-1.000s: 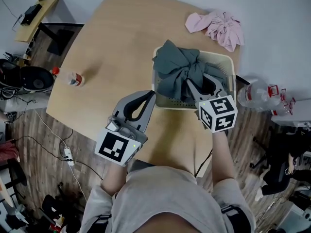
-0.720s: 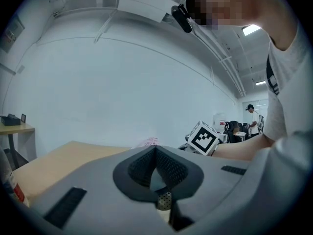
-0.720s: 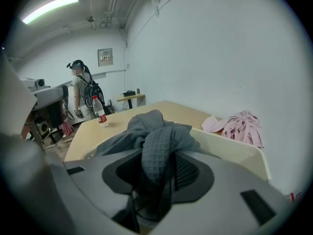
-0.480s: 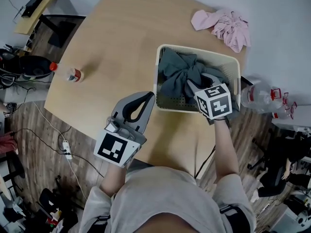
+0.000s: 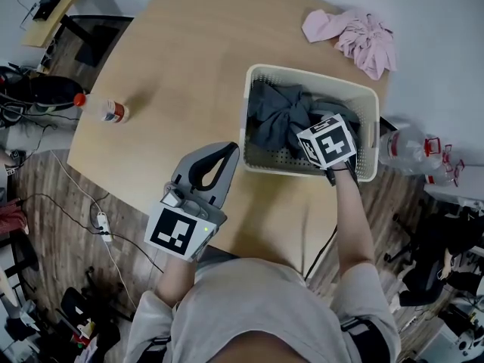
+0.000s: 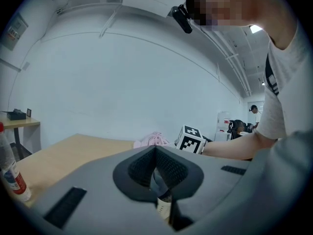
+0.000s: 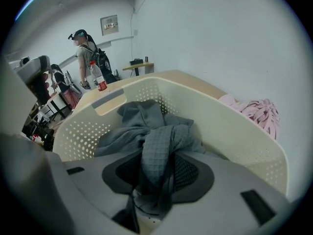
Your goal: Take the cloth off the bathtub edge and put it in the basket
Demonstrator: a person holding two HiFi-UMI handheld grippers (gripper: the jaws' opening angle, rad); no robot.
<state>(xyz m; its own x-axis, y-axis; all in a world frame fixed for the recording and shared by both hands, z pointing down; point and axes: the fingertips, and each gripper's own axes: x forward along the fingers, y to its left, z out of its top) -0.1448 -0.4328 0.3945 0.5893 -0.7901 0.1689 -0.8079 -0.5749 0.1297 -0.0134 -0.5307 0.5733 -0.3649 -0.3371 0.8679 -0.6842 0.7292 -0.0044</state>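
Observation:
A grey cloth (image 5: 276,116) lies bunched inside the cream perforated basket (image 5: 302,76) on the wooden table (image 5: 181,66). My right gripper (image 5: 308,129) is low inside the basket, shut on a fold of the cloth. In the right gripper view the waffle-textured cloth (image 7: 146,131) runs down between the two pads of the right gripper (image 7: 156,168), with the basket wall (image 7: 230,126) around it. My left gripper (image 5: 227,151) hovers over the table's near edge, left of the basket. The left gripper (image 6: 155,151) is shut with nothing in it.
A pink cloth (image 5: 355,36) lies on the table beyond the basket. A small bottle with a red cap (image 5: 106,110) stands at the table's left edge. A large clear water jug (image 5: 412,151) sits on the floor to the right. People stand by desks in the background.
My right gripper has moved forward and down into the basket with the grey cloth, which now lies below the rim instead of bulging above it. The left gripper stays put.

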